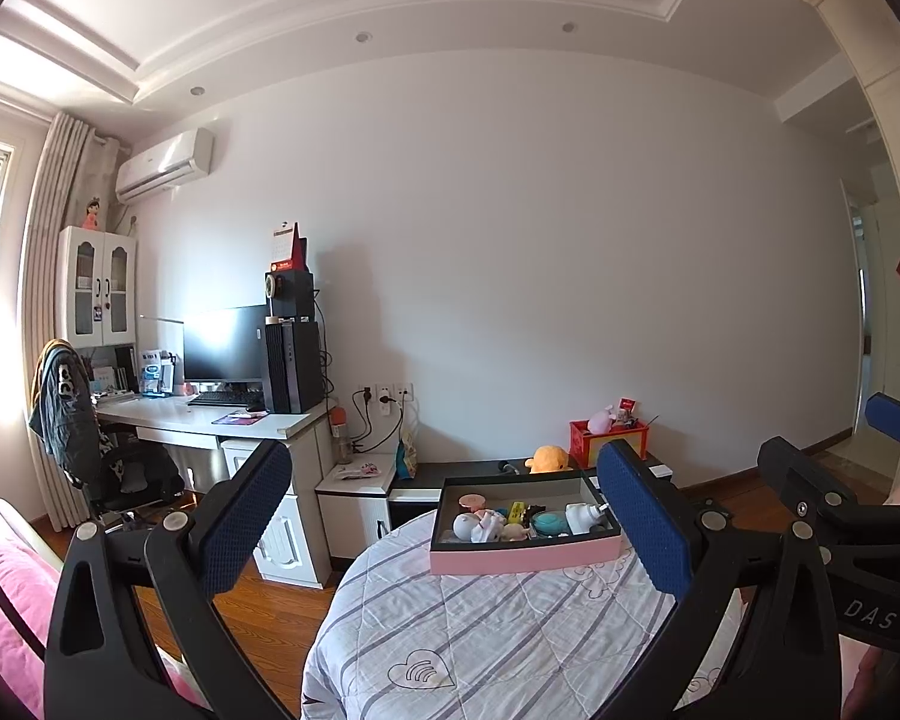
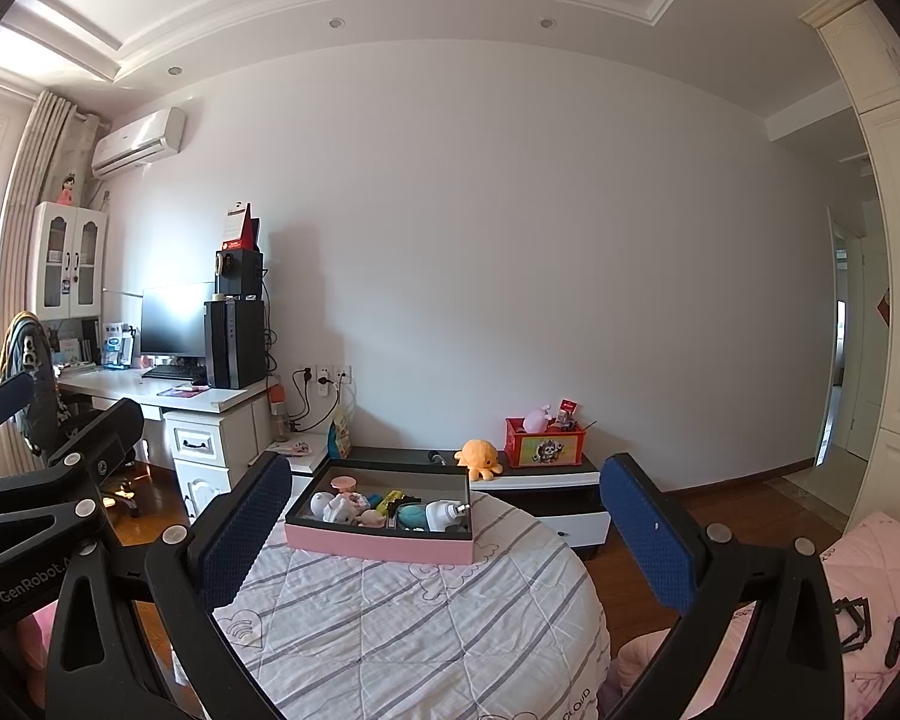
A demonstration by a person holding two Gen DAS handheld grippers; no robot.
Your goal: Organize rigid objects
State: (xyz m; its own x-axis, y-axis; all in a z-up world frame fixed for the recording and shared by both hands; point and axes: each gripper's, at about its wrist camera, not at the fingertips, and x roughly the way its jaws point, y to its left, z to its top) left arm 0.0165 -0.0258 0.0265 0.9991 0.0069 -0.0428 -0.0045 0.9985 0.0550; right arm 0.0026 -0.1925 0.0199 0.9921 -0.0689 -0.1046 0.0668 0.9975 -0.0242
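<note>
A pink box (image 1: 525, 557) with a dark rim sits at the far end of a round striped bed (image 1: 480, 630). It holds several small objects: a white ball-shaped toy (image 1: 467, 525), a teal round item (image 1: 547, 522) and a white dispenser (image 1: 583, 517). The box also shows in the right wrist view (image 2: 378, 543). My left gripper (image 1: 444, 516) is open and empty, held above the bed short of the box. My right gripper (image 2: 444, 519) is open and empty, also short of the box. The right gripper shows at the right edge of the left wrist view (image 1: 840, 492).
A low dark cabinet (image 2: 534, 474) behind the bed carries an orange plush (image 2: 479, 459) and a red box (image 2: 543, 444). A white desk (image 1: 210, 420) with monitor and PC tower stands at left. A pink quilt (image 2: 870, 588) lies at right with black items on it.
</note>
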